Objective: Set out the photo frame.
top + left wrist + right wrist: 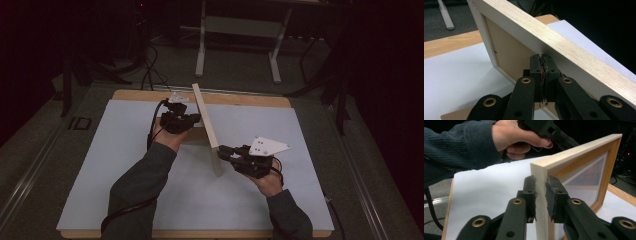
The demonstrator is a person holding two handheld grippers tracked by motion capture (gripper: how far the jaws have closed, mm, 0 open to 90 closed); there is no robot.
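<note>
Dark room, white mat (125, 165) — your left gripper (543, 65) was pinched shut on the frame's (206, 122) back, right gripper (541, 195) clamped its side rail. Stiff, light, glass-fronted — hold rails.

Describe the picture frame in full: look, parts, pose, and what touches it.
The frame is pale oak-look wood with a clear pane in front and a brown backing board set in a white rim. It stands upright on edge on the white sheet, running away from the person. The left gripper, shut, meets its back rim; the right gripper straddles its near end edge, pads on both faces.
</note>
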